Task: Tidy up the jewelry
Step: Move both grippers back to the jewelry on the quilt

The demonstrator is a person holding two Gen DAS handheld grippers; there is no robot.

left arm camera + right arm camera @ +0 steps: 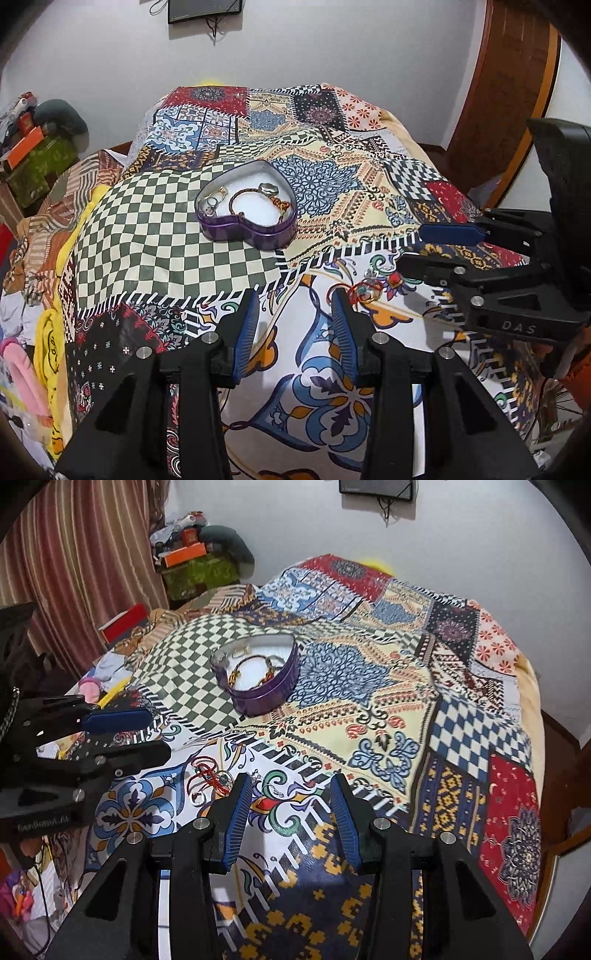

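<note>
A purple heart-shaped tin (246, 230) sits open on the patterned bedspread, also in the right wrist view (266, 696). It holds a brown cord bracelet (255, 195), a silver ring (269, 189) and small gold and silver pieces (214, 201). A red thread bracelet with rings (367, 290) lies loose on the spread nearer me, also in the right wrist view (210, 777). My left gripper (293, 299) is open and empty just left of it. My right gripper (291, 781) is open and empty just right of it.
The patchwork bedspread (332, 177) covers the bed. Boxes and clutter (192, 561) stack at the far left by a striped curtain (81, 554). Loose clothes (33, 332) lie along the left edge. A wooden frame (517, 92) stands at the right.
</note>
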